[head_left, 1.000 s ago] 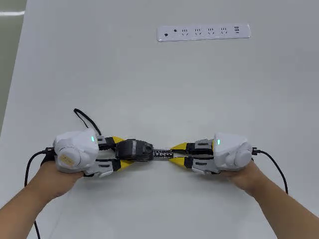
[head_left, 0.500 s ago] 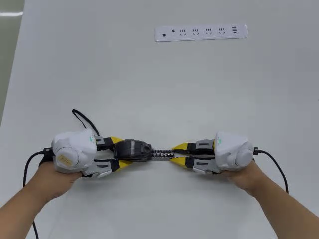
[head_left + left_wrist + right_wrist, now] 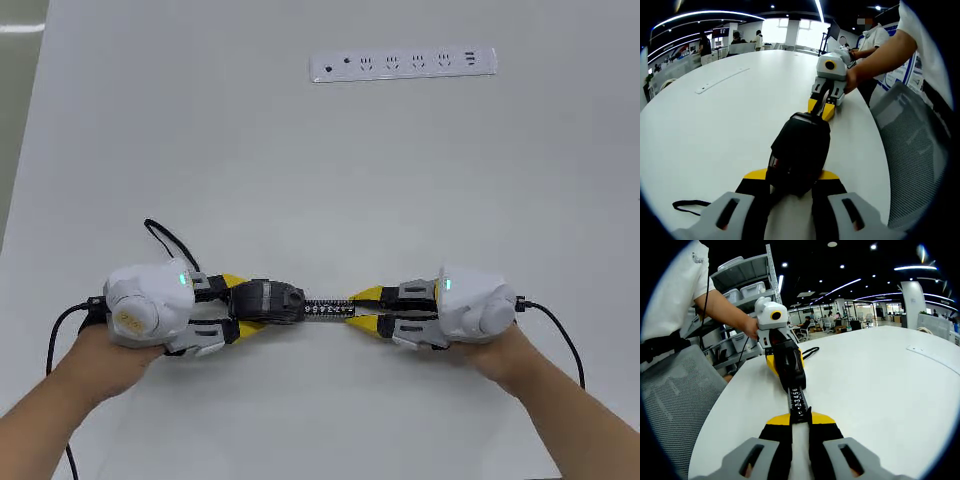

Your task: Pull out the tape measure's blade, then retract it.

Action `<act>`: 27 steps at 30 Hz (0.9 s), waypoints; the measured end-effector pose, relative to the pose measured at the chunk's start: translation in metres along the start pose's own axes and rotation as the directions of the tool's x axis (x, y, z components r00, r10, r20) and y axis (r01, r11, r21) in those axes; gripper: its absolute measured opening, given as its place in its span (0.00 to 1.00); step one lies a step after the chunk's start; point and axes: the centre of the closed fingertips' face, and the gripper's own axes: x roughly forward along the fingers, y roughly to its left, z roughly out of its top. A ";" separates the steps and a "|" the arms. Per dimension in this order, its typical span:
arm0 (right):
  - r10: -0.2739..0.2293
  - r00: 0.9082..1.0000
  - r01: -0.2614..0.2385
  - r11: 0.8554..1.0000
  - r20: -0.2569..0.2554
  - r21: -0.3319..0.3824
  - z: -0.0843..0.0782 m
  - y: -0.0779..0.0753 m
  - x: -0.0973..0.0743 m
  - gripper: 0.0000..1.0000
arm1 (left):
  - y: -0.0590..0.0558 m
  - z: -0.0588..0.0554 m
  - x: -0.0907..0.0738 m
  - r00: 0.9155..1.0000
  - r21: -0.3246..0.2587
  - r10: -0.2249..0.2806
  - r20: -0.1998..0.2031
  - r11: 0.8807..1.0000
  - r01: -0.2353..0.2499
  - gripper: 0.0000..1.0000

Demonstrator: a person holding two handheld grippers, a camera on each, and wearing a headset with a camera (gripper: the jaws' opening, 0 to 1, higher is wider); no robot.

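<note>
A black tape measure case (image 3: 268, 300) lies low over the white table, held between the yellow-tipped jaws of my left gripper (image 3: 240, 305). In the left gripper view the case (image 3: 799, 151) fills the space between the jaws of the left gripper (image 3: 790, 176). A short stretch of numbered blade (image 3: 328, 310) runs from the case to my right gripper (image 3: 362, 310), which is shut on its end. In the right gripper view the blade (image 3: 797, 399) leads from the right gripper (image 3: 800, 417) up to the case (image 3: 787, 362).
A white power strip (image 3: 402, 64) lies at the far side of the table (image 3: 320, 180). A black cord loop (image 3: 170, 240) trails behind the left gripper. Cables run from both grippers toward the near edge.
My right gripper has moved right, away from the case, and more of the numbered blade shows between the two grippers. The left gripper has stayed put.
</note>
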 end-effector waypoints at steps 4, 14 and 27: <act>-0.002 1.000 0.002 1.000 0.001 0.005 0.000 0.000 -0.002 0.09 | 0.000 -0.001 0.000 1.000 0.000 0.001 0.000 1.000 -0.001 0.28; -0.009 1.000 0.009 1.000 0.006 0.021 -0.003 -0.001 -0.009 0.09 | 0.000 -0.001 0.001 1.000 -0.001 0.003 0.001 1.000 -0.003 0.28; -0.010 1.000 0.010 0.999 0.008 0.038 -0.005 -0.002 -0.015 0.08 | -0.002 0.002 0.001 1.000 -0.003 0.003 -0.001 1.000 -0.003 0.28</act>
